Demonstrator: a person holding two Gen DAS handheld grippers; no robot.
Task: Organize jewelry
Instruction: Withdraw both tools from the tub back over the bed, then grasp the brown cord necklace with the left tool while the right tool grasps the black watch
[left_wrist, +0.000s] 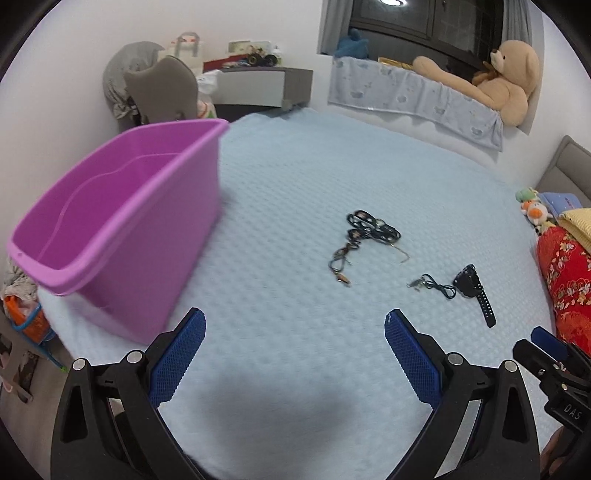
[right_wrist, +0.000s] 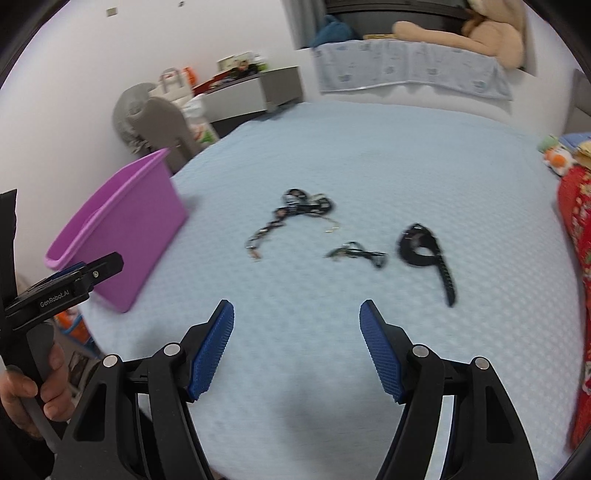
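Bin (left_wrist: 122, 236), purple plastic, is sitting empty on the bed (left_wrist: 314, 177). Jewelry is lying well apart from it: beaded strands (left_wrist: 365, 236), small chain (left_wrist: 432, 284), black watch (left_wrist: 474, 291). My left tongs (left_wrist: 294, 328), reading "GenRobot.AI", and right tongs (right_wrist: 296, 314) are gaping wide, holding nothing.

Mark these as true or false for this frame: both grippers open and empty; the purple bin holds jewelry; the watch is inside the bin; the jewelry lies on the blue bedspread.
1. Left gripper and right gripper are open and empty. True.
2. The purple bin holds jewelry. False: the part of its inside that shows is bare.
3. The black watch is inside the bin. False: it lies on the blue bedspread.
4. The tangled necklace and small cord piece lie on the bedspread. True.
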